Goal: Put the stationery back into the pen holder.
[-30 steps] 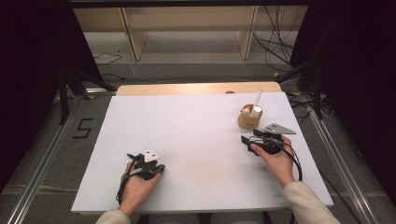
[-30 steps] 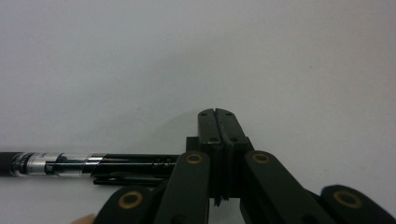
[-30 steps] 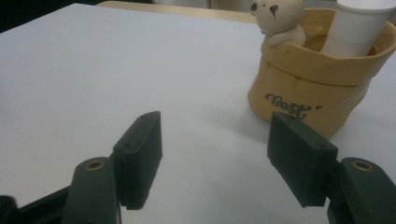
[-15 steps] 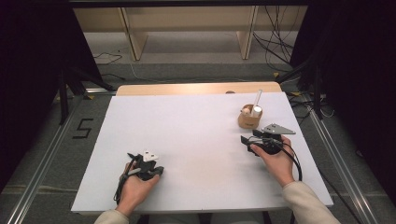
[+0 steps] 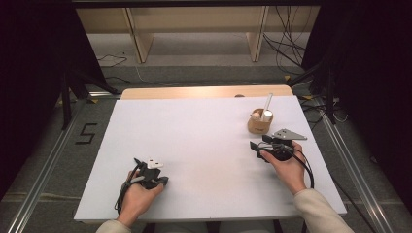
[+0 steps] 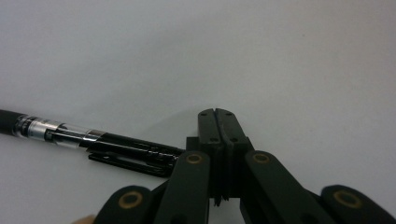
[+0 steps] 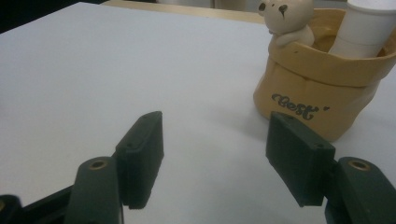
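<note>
Resting on a white table [image 5: 204, 145], the left gripper [image 6: 218, 122] is lying with its jaws pressed flat together and nothing between them, as the left gripper view is showing. A black pen [image 6: 93, 142] with a clear barrel section and a black clip is lying on the table just beside those closed jaws, its clip end reaching almost to the gripper's body and its dark grip end running off toward that view's left edge; whether pen and gripper are touching cannot be told. In the high view, the person's left hand [image 5: 138, 196] is cupping the left gripper near the table's near-left part, and a cable is trailing from it back toward the sleeve.

Across the table, the right gripper [image 7: 212, 154] is sitting in the person's right hand [image 5: 286, 167] with its jaws standing well apart and holding nothing, bare white tabletop showing between the two black pads. Just beyond its right jaw, a tan pen holder [image 7: 322, 88], shaped like a small sack, lettered in dark script and bearing a little bear figure [image 7: 286, 18] peeking over its rim, is standing upright on the table. A white tube [image 7: 362, 25] is leaning inside the holder against its rim. In the high view the holder is standing at the table's far-right part, just beyond the right gripper and well apart from the pen and the left gripper.
</note>
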### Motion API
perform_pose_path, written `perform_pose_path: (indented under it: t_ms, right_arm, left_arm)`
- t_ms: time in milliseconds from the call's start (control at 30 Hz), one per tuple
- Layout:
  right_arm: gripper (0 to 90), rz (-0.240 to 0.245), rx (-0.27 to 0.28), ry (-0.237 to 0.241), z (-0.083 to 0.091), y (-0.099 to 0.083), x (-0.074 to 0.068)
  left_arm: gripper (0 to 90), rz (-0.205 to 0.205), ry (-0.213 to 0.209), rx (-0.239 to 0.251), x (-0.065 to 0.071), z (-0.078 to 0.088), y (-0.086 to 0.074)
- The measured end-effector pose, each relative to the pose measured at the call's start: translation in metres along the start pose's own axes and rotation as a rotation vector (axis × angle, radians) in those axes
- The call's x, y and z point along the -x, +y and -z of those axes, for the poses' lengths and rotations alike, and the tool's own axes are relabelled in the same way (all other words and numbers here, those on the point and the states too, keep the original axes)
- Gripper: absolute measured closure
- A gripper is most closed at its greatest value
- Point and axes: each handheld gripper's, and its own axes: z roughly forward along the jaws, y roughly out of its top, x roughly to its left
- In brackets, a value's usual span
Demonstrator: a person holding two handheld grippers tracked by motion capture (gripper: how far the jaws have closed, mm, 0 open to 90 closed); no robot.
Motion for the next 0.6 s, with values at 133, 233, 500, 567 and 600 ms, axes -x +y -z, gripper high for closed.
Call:
perform_pose_path:
  t_ms: [133,233,500,567,600]
  right_arm:
    - [37.3,0.003,-0.004,0.004,0.0,0.0,-0.001]
    - [37.4,0.003,-0.006,0.005,-0.001,0.0,-0.001]
    - [37.4,0.006,-0.004,0.006,-0.001,0.0,-0.002]
    - [37.4,0.007,-0.005,0.007,-0.001,0.0,-0.002]
    - [37.4,0.007,-0.005,0.007,-0.001,0.0,-0.002]
  left_arm:
    - [89.8,-0.003,-0.002,-0.013,-0.001,0.003,-0.002]
    - [89.8,0.005,-0.005,-0.023,-0.002,0.005,-0.004]
    - [89.8,0.016,-0.009,-0.05,-0.004,0.011,-0.01]
    - [89.8,0.018,-0.007,-0.053,-0.005,0.013,-0.011]
    - [89.8,0.019,-0.007,-0.056,-0.005,0.013,-0.012]
